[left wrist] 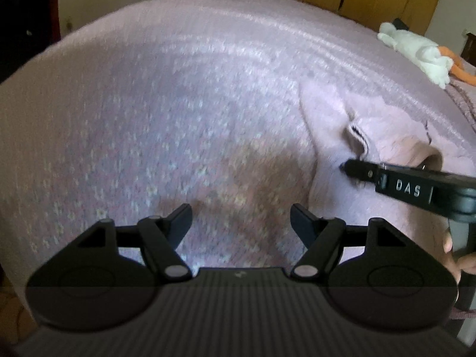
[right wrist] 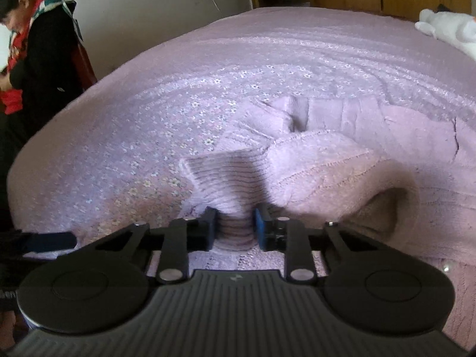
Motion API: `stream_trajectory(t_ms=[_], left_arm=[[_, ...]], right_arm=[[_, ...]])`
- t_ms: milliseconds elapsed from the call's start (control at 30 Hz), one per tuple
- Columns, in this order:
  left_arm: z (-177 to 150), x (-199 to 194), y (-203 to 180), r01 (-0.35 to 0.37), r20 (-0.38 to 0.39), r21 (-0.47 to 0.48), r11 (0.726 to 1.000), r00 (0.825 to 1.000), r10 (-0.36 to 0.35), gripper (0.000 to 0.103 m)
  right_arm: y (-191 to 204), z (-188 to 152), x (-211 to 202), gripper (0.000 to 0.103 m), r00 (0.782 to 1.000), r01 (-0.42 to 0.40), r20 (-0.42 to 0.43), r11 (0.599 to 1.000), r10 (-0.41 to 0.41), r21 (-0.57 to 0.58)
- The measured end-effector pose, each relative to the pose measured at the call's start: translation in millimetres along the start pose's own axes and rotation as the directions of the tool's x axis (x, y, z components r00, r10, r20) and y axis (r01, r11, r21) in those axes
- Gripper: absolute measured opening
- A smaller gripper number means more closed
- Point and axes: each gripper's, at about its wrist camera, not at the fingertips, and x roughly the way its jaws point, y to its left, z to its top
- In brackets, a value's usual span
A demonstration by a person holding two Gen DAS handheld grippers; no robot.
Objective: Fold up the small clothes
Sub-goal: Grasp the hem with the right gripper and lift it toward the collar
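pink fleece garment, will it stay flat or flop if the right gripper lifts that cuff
Probably floppy: the pink fleece garment already sags in soft folds on the lilac floral bedspread. Its ribbed cuff bunches between the right gripper, so the rest would likely trail and drape. The fuzzy pile suggests little slipping.

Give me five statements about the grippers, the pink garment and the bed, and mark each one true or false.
1. The right hand-held gripper is clamped on the pink sweater's ribbed cuff. True.
2. The left hand-held gripper holds cloth. False: it is open, with nothing between its fingers.
3. The sweater lies on a blue sheet. False: the floral bedspread is pinkish lilac.
4. A white plush toy lies far back on the bed. True.
5. The sweater is neatly folded. False: it is rumpled.
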Motion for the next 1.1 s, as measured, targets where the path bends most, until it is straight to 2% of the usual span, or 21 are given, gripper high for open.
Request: stream_trajectory(t_ms=[33, 233, 533, 800, 1100], left_arm=[[3, -3, -2, 0.004, 0.011, 0.006, 1.000, 1.000, -0.004, 0.074], [19, -4, -14, 0.025, 0.044, 0.009, 1.000, 0.999, -0.025, 0.074], [19, -5, -25, 0.037, 0.053, 0.032, 0.999, 0.998, -0.039, 0.074], [22, -3, -25, 0.031, 0.055, 0.033, 0.999, 0.998, -0.033, 0.074], [27, 2, -36, 0.033, 0.057, 0.054, 0.998, 0.998, -0.036, 0.074]], right_arm=[[-1, 1, -3, 0.019, 1.000, -0.008, 0.003, 1.000, 0.008, 0.009], [-18, 13, -26, 0.015, 0.998, -0.068, 0.019, 0.996, 0.067, 0.066], [-76, 30, -57, 0.014, 0.989, -0.132, 0.089, 0.966, 0.115, 0.223], [-121, 40, -94, 0.013, 0.985, -0.093, 0.168, 0.960, 0.049, 0.263], [-188, 36, -145, 0.013, 0.966, 0.009, 0.242, 0.940, -0.096, 0.340]])
